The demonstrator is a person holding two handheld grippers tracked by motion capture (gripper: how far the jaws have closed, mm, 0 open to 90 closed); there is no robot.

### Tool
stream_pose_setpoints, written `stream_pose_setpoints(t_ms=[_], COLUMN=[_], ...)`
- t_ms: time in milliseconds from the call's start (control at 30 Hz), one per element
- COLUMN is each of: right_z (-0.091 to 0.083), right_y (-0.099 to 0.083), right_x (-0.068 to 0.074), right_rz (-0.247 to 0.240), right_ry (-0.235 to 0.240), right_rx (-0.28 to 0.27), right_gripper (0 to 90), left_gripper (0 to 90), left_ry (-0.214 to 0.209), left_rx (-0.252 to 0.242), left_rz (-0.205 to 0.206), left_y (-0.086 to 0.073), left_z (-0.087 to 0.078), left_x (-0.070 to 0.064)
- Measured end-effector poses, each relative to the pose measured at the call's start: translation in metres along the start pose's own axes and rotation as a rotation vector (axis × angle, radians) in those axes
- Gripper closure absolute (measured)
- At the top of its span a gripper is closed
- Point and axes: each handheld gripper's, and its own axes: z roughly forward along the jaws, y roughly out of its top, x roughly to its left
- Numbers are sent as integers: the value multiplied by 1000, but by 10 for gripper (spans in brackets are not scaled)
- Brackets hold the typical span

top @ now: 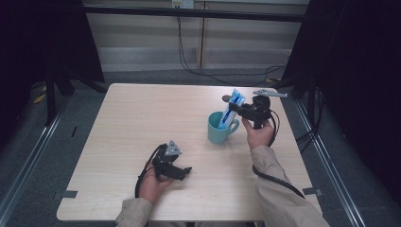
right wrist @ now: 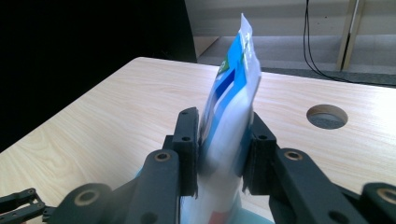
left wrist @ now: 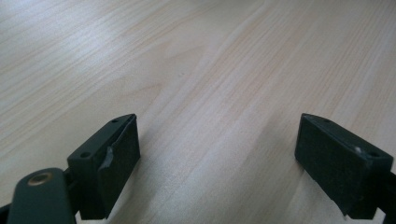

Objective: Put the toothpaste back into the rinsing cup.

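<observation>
Pale wood table (top: pixel 142 123), grey floor, dark surrounds. 1 teal mug (top: pixel 221 128), 1 blue-white tube (top: pixel 231 109) standing in it, clamped by right gripper (top: pixel 235 109). Left gripper (top: pixel 185 171) jaws wide, empty.

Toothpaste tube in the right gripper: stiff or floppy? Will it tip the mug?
The tube looks soft: its sides seem pinched between the right gripper pads, so it may bend. It leans in the mug, so pulling it sideways might tip the mug. Probably light, held near its upper half.
</observation>
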Motion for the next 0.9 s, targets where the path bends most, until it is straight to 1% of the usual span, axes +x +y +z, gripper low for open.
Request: stream_pose_setpoints(t_ms=[67, 300, 400, 500, 700, 900], right_z=[-1, -3, -4, -5, -5, -5], right_y=[-1, 1, 1, 0, 1, 2], right_x=[0, 0, -1, -2, 0, 2], right_rz=[-4, -25, -20, -25, -40, -45], right_ry=[3, -11, -13, -11, -16, -15], right_rx=[-3, -2, -1, -3, 4, 4], right_gripper=[706, 693, 685, 684, 676, 630], left_gripper=[136, 136, 137, 136, 138, 138], left_ry=[0, 0, 0, 0, 0, 0], left_rx=[0, 0, -1, 0, -1, -1], left_rz=[0, 0, -1, 0, 0, -1], left_y=[0, 0, 0, 0, 0, 0], left_z=[0, 0, 0, 0, 0, 0], left_x=[0, 0, 0, 0, 0, 0])
